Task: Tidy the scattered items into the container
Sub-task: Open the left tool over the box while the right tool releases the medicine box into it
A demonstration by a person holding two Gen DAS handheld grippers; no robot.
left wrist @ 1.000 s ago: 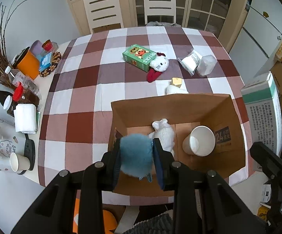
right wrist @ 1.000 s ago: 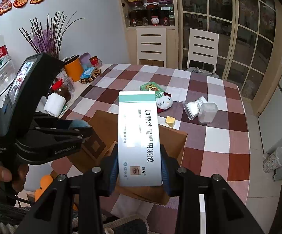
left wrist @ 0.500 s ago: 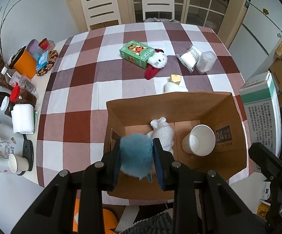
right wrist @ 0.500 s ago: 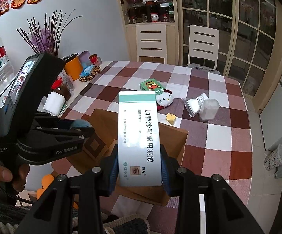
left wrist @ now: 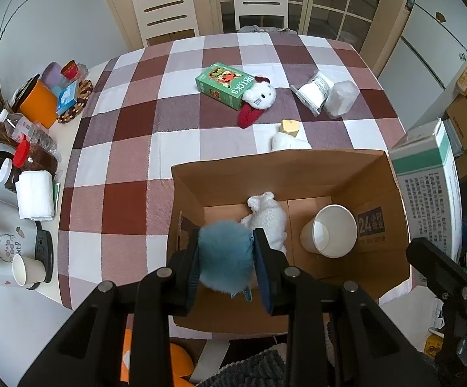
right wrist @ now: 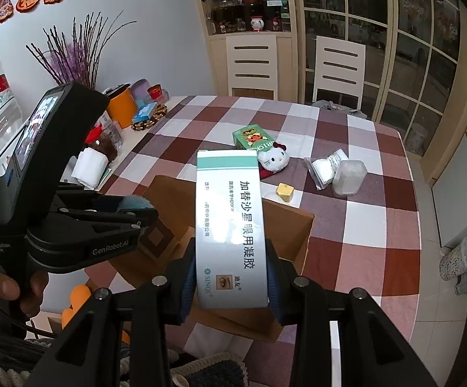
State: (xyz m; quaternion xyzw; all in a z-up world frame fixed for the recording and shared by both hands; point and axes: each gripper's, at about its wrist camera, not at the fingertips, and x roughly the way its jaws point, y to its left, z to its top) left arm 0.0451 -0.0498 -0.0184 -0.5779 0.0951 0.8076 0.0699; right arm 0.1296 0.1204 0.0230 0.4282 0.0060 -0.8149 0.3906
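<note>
**Both grippers loaded over the box**

Checked maroon-and-white cloth covers the dining table (left wrist: 111, 161); open brown corrugated cardboard box (left wrist: 265, 174) sits at its near edge. Vs a sec ago: little differs, both tools hold the same items, table contents sit a bit lower in the left wrist view.

Left gripper (left wrist: 226, 258) clamps a fuzzy blue pompom ball (left wrist: 225, 251) above the box's near-left corner. Inside box: fluffy white plush toy (left wrist: 267, 216) & white paper cup (left wrist: 328, 235) lying on its side, apart.

Right gripper (right wrist: 232, 277) pinches a long white-and-teal medicine carton (right wrist: 230, 222), glossy w/ black print, above the box's right side.

Still on cloth: green flat cardboard box (left wrist: 225, 84) touching a white cat plush w/ red bow (left wrist: 259, 95), clear plastic packet (left wrist: 312, 92), frosted plastic tub (left wrist: 341, 98), small yellow block (left wrist: 289, 127).
</note>
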